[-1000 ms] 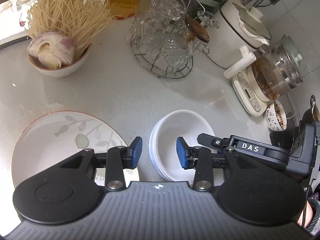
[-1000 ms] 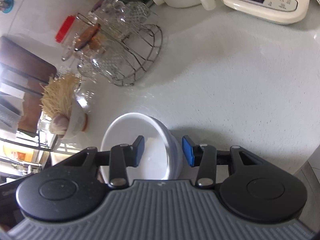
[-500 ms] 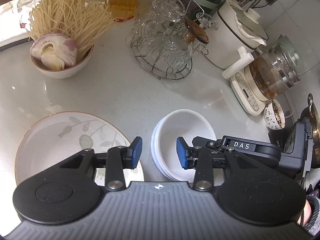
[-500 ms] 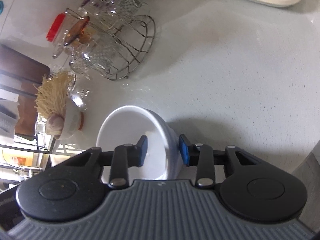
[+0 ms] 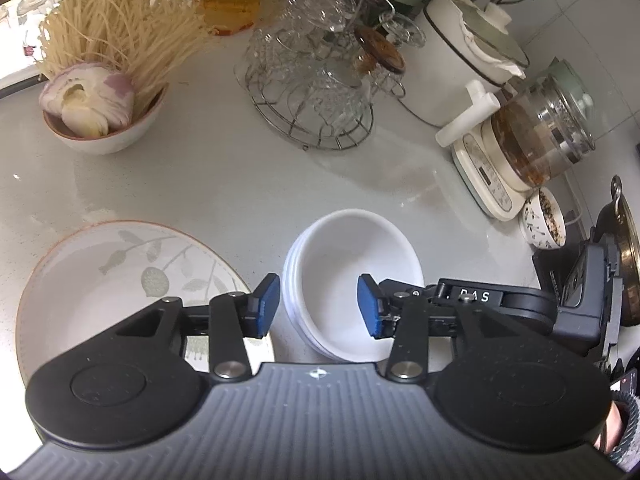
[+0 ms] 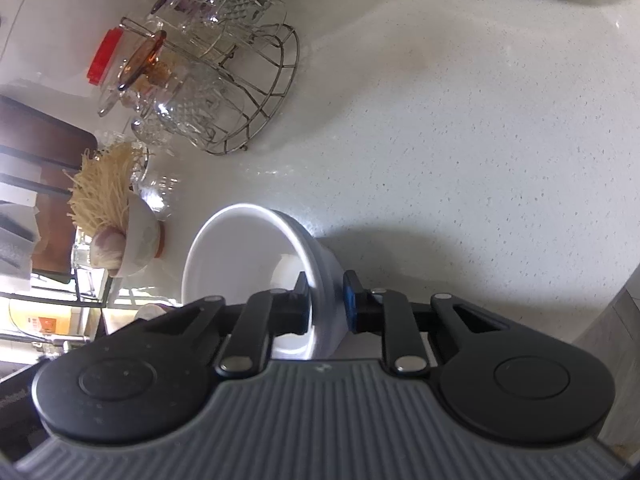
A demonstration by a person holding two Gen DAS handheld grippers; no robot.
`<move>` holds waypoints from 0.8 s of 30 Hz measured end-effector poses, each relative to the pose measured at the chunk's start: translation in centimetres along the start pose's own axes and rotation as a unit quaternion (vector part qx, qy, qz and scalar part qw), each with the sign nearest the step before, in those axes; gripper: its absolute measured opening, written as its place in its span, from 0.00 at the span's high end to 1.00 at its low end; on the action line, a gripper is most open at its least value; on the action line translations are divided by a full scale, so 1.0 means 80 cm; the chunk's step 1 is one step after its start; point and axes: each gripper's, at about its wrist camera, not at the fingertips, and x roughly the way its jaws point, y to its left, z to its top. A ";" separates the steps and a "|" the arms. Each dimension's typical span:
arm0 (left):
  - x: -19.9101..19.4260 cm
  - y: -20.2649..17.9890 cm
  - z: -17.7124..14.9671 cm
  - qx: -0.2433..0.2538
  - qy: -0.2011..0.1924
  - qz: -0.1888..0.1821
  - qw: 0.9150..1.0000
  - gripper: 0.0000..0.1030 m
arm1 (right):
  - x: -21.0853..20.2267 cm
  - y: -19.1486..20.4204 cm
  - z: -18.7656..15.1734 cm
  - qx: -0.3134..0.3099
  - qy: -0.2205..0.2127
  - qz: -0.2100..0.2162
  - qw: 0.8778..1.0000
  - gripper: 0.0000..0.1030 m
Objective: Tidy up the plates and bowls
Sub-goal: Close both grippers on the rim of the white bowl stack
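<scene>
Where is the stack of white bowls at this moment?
The stack of white bowls sits on the counter, low in the left wrist view, right of the leaf-patterned plate; the right gripper is closing on its near rim.

— Where's the stack of bowls [image 5: 352, 264] from your left gripper?
— At twelve o'clock, on the counter [image 5: 224, 184]. The plate [image 5: 100, 280] lies at nine, just beside it.
— And behind?
— Glass rack [image 5: 312, 92] at twelve, noodle bowl [image 5: 108, 128] at ten, kettle [image 5: 532, 148] at two.
</scene>
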 end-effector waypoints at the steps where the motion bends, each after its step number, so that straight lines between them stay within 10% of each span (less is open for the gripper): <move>1: 0.002 -0.001 0.000 0.002 0.002 -0.001 1.000 0.53 | -0.001 0.000 0.000 -0.001 -0.002 0.000 1.000 0.81; 24: 0.058 -0.032 0.000 0.023 0.046 -0.018 0.999 0.53 | -0.031 -0.042 0.002 0.045 -0.035 -0.014 0.998 0.82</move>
